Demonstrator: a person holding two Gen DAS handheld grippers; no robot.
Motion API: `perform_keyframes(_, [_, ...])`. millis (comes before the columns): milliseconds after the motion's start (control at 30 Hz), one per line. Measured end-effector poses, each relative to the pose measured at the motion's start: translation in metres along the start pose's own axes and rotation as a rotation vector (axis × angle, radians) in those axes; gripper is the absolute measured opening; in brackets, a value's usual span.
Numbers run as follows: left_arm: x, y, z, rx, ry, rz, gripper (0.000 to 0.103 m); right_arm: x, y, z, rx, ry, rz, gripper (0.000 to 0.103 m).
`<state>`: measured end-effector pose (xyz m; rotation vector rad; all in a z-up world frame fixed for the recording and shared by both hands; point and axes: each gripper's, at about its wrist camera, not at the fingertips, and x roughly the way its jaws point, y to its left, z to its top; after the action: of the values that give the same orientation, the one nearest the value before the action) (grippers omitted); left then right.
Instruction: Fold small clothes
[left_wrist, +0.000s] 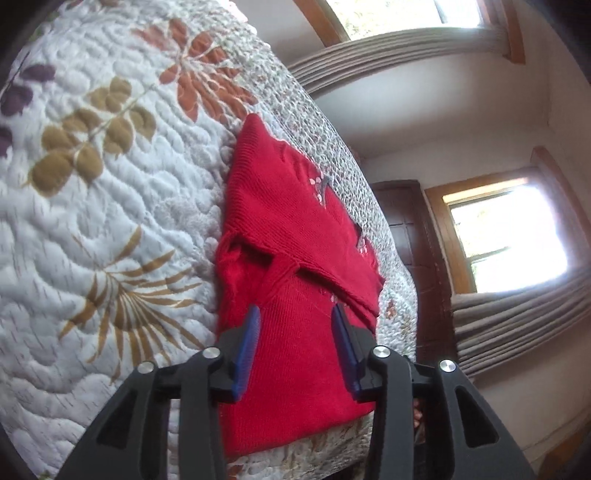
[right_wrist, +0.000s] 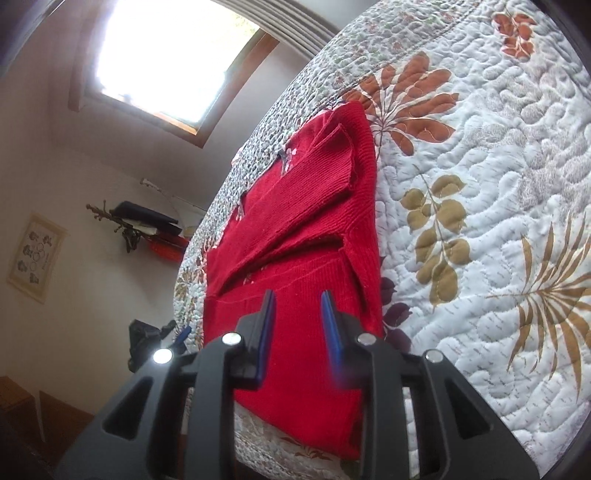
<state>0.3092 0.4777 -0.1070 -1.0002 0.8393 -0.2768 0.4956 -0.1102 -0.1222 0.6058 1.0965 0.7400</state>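
Note:
A small red knitted sweater (left_wrist: 288, 229) lies flat on a quilted bedspread (left_wrist: 110, 184), its sleeves folded in across the body. My left gripper (left_wrist: 295, 314) hovers over the sweater's near end, open, blue pads apart with nothing between them. In the right wrist view the same red sweater (right_wrist: 306, 221) stretches away from me on the quilted bedspread (right_wrist: 480, 184), a sleeve laid diagonally over it. My right gripper (right_wrist: 297, 299) is open over its near hem, empty. The other gripper (right_wrist: 155, 336) shows small at the left, beside the bed's edge.
The bedspread, white with brown, orange and purple leaves, drops off at an edge just beyond the sweater. Past it stand a dark wooden cabinet (left_wrist: 417, 236), windows with grey curtains (left_wrist: 517, 325), a wall shelf (right_wrist: 147, 221) and a framed print (right_wrist: 35, 254).

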Motion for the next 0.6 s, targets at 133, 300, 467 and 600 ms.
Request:
perform_keyframes(133, [0.013,-0.017,0.001,0.147,0.063,0.098,0.047,0.019,0.007,-0.003,-0.068,0.071,-0.050,0.034])
perform_keyframes(300, [0.038,-0.032,0.007,0.277,0.130,0.188,0.049,0.038,-0.001,0.001,-0.075,0.126,-0.101,0.034])
perform_keyframes(467, [0.063,-0.041,0.014,0.338,0.190,0.243,0.049,0.045,-0.008,0.012,-0.060,0.154,-0.127,0.034])
perform_keyframes(600, [0.080,-0.047,0.013,0.395,0.248,0.288,0.048,0.047,-0.012,0.018,-0.054,0.167,-0.151,0.035])
